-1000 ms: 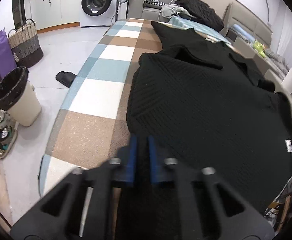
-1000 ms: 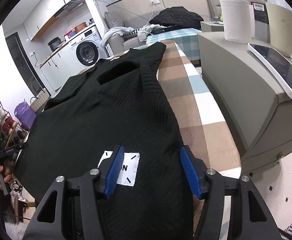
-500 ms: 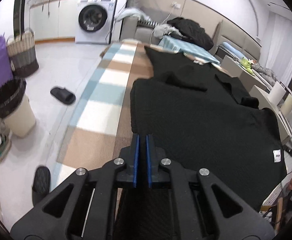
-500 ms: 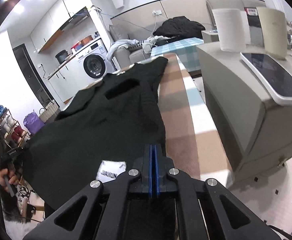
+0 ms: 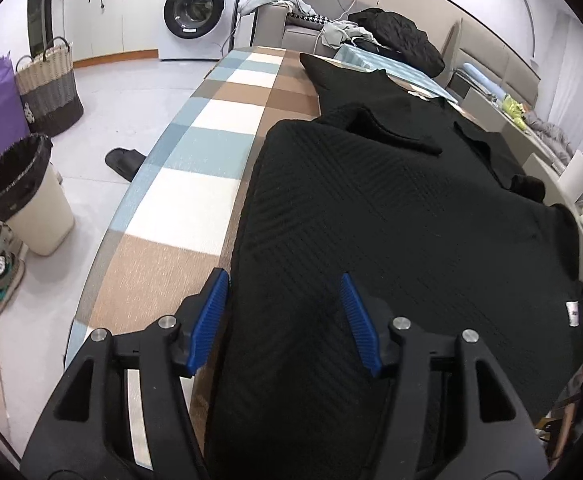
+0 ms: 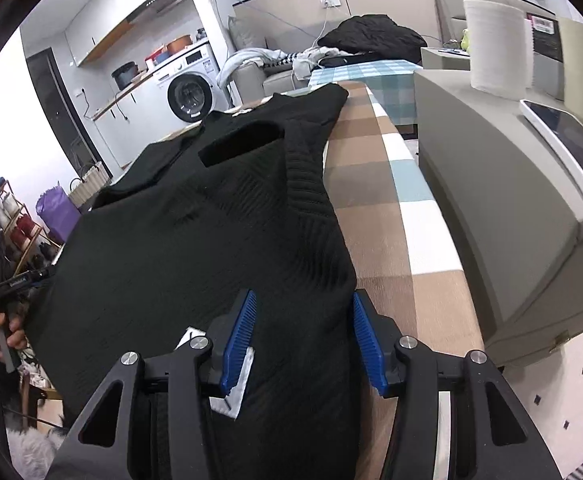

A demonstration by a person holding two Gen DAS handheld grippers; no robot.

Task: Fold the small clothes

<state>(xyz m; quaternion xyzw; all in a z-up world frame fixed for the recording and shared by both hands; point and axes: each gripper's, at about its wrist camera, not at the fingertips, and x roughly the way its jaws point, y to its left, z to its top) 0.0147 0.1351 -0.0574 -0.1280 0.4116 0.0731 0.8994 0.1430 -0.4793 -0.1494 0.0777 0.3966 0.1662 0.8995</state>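
1. A black knit garment [image 5: 391, 216] lies spread along the long table, filling the centre and right of the left wrist view; in the right wrist view it fills the centre and left [image 6: 195, 240], a white label [image 6: 231, 392] showing at its near hem.
2. The left gripper [image 5: 285, 316] sits at the bottom centre with its blue fingers [image 5: 207, 320] wide apart over the garment's near left edge, holding nothing.
3. The right gripper [image 6: 303, 336] is likewise spread wide, straddling the near right corner of the garment, gripping nothing.
4. The table wears a checked cloth [image 5: 211, 148] of brown, blue and white squares.
5. Upper centre of the left view stands a washing machine [image 5: 195, 12]; at left a woven basket [image 5: 47, 88], a lined bin [image 5: 27, 196] and a dark slipper [image 5: 123, 162] on the floor.
6. At right in the right view is a grey cabinet [image 6: 503, 216] carrying a white roll [image 6: 495, 52].
7. 0.5 s ago both claws were pinched shut on the fabric; now both have let go.
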